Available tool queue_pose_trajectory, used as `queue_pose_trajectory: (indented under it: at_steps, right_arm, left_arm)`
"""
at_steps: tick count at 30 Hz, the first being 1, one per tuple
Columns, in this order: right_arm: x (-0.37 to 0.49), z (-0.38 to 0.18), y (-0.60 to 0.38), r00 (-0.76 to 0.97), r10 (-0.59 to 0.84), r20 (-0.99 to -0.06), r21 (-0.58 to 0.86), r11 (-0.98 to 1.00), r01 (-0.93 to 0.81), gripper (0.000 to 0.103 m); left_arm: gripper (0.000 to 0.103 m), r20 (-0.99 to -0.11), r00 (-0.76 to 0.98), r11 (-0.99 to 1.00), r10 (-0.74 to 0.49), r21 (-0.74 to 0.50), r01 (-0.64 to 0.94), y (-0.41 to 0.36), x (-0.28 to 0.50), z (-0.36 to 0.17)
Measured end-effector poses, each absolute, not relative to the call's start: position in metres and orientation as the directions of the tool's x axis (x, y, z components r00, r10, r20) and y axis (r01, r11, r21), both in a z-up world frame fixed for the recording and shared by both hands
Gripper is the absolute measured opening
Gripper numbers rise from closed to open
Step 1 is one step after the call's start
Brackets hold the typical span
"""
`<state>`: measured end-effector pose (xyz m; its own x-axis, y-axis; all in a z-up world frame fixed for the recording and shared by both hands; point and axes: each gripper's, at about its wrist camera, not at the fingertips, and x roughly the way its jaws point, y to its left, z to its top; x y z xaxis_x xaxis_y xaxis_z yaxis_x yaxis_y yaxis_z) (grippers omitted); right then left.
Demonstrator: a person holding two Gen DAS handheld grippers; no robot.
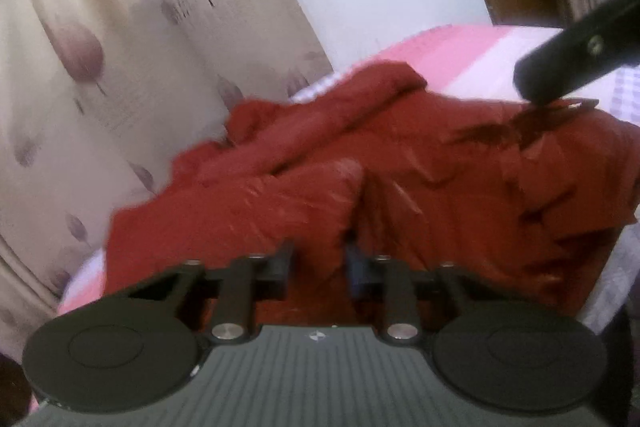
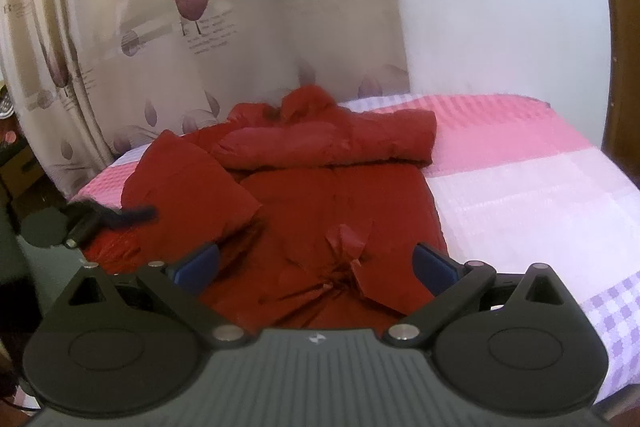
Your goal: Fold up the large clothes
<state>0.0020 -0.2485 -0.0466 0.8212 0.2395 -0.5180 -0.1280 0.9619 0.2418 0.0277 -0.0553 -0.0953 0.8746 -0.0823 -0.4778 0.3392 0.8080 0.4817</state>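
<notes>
A red padded jacket lies on the pink-and-white checked bed, one sleeve folded across its chest. The left gripper, jaws together, clamps a fold of the jacket's near edge. The right gripper, jaws apart, hovers over the hem. A floral curtain hangs behind.

The bed lies bare to the right of the red jacket, giving open passage there. A curtain closes the far left side, and a wall stands behind.
</notes>
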Motion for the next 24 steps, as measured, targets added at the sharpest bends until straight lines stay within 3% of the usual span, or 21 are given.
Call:
queue_pose_trajectory:
  at_steps: [1, 3, 7, 11, 14, 20, 23, 24]
  right_arm:
    - [0.001, -0.047, -0.249, 0.821, 0.240, -0.518, 0.244, 0.961, -0.127, 0.103]
    - [0.001, -0.046, -0.249, 0.822, 0.238, -0.517, 0.239, 0.963, -0.128, 0.103]
    - [0.001, -0.044, -0.248, 0.822, 0.229, -0.521, 0.224, 0.966, -0.127, 0.103]
    - [0.003, -0.042, -0.245, 0.820, 0.223, -0.527, 0.209, 0.969, -0.129, 0.103]
    - [0.005, -0.042, -0.242, 0.815, 0.229, -0.532, 0.213, 0.968, -0.133, 0.103]
    - [0.011, -0.040, -0.228, 0.803, 0.242, -0.545, 0.194, 0.968, -0.160, 0.103]
    - [0.015, -0.036, -0.219, 0.802, 0.247, -0.544, 0.173, 0.968, -0.180, 0.103]
    - [0.017, -0.034, -0.216, 0.802, 0.248, -0.543, 0.166, 0.968, -0.188, 0.103]
  left_arm:
    - [0.028, -0.478, 0.874, 0.813, -0.084, 0.474, 0.338, -0.054, 0.028, -0.096]
    - [0.016, -0.467, 0.880, 0.829, -0.086, 0.456, 0.323, -0.049, 0.028, -0.093]
    - [0.015, -0.402, 0.915, 0.907, -0.012, 0.381, 0.179, -0.021, 0.031, -0.058]
    - [0.014, -0.308, 0.942, 0.949, 0.134, 0.313, -0.033, 0.040, 0.035, -0.006]
    - [0.013, -0.267, 0.913, 0.935, 0.309, 0.263, -0.239, 0.104, 0.042, 0.027]
    - [0.011, -0.271, 0.759, 0.805, 0.592, 0.239, -0.543, 0.233, 0.068, 0.048]
    - [0.020, -0.299, 0.673, 0.736, 0.677, 0.264, -0.623, 0.285, 0.076, 0.034]
    - [0.037, -0.316, 0.642, 0.714, 0.699, 0.268, -0.647, 0.298, 0.076, 0.026]
